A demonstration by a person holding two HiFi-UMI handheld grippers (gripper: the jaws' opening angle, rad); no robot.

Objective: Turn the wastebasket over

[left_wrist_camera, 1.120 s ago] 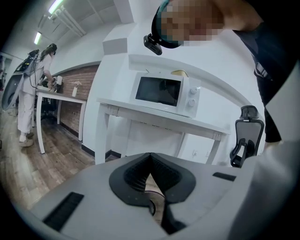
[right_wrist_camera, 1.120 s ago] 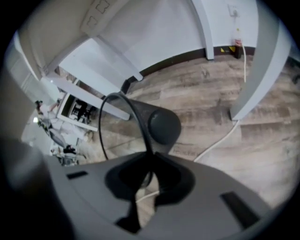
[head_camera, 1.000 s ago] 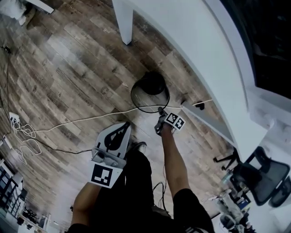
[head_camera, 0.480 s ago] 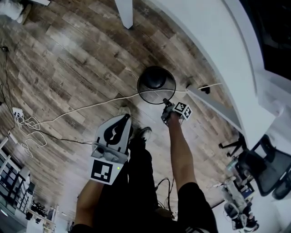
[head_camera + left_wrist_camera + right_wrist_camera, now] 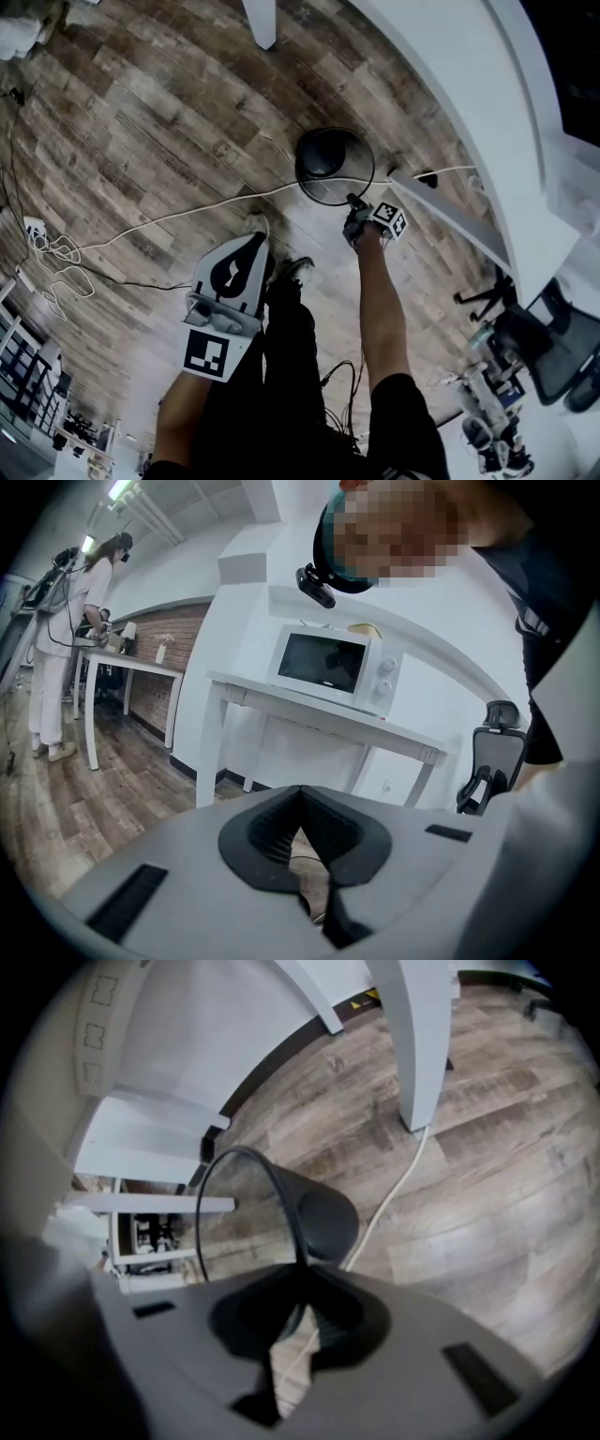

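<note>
The wastebasket (image 5: 326, 156) is a black see-through mesh bin on the wooden floor beside a white table, tilted with its wide mouth toward me. My right gripper (image 5: 354, 202) is shut on the near part of its thin rim. In the right gripper view the rim (image 5: 201, 1222) curves up to the left of the right gripper (image 5: 302, 1288), and the dark round base (image 5: 323, 1221) shows beyond it. My left gripper (image 5: 236, 265) hangs near my legs, jaw tips together and nothing in them. In its own view the left gripper (image 5: 300, 794) points across the room.
A white cable (image 5: 187, 214) runs over the floor under the basket. A white table (image 5: 450, 94) and its leg (image 5: 262, 23) stand close behind. A tangle of cords (image 5: 52, 258) lies at left, an office chair (image 5: 553, 347) at right. A microwave (image 5: 333, 667) and a person in white (image 5: 61, 658) are across the room.
The right gripper has moved up and to the right in the head view, taking the basket's rim with it, and has rolled. The left gripper has kept its place.
</note>
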